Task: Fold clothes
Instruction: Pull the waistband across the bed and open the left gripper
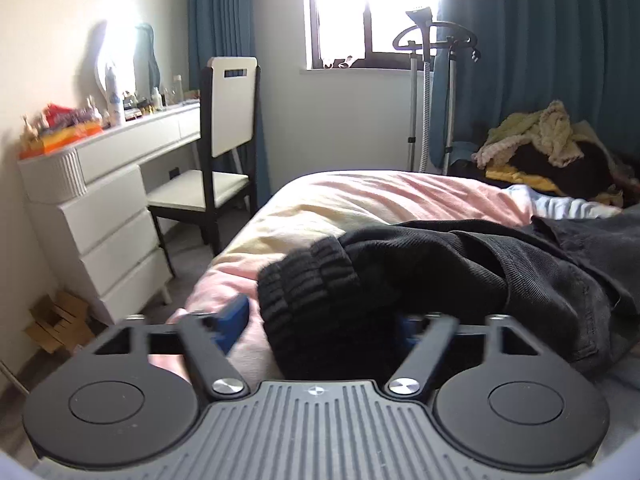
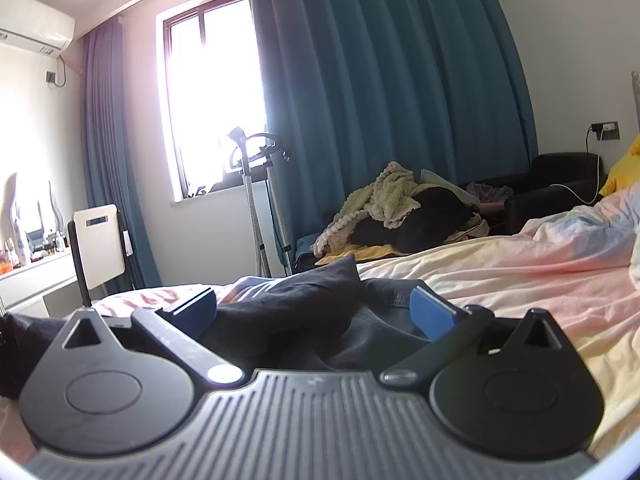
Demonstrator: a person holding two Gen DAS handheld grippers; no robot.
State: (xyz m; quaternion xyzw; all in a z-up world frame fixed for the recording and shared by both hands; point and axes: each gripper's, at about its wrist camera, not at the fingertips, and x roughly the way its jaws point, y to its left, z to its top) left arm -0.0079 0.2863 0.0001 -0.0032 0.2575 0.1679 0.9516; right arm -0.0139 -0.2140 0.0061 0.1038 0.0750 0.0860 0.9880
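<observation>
Left tool (image 1: 320, 320) spread wide; black ribbed cuff (image 1: 308, 280) of a dark garment (image 1: 460, 264) sits btwn its blue pads (image 1: 234, 320), not pinched. Garment lies on the bed (image 1: 360, 196), running fwd and to the right of the tool. Right tool (image 2: 314, 312) also spread, pads either side of a raised fold of the same garment (image 2: 304, 300), w/ pink-yellow bedding (image 2: 520, 272) to its right.

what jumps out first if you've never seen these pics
The black garment sprawls across the pink and yellow bed, its ribbed cuff between the open left gripper's blue pads. Behind it a blown-out bright window glares between teal curtains. The right gripper is open around dark cloth too.
</observation>
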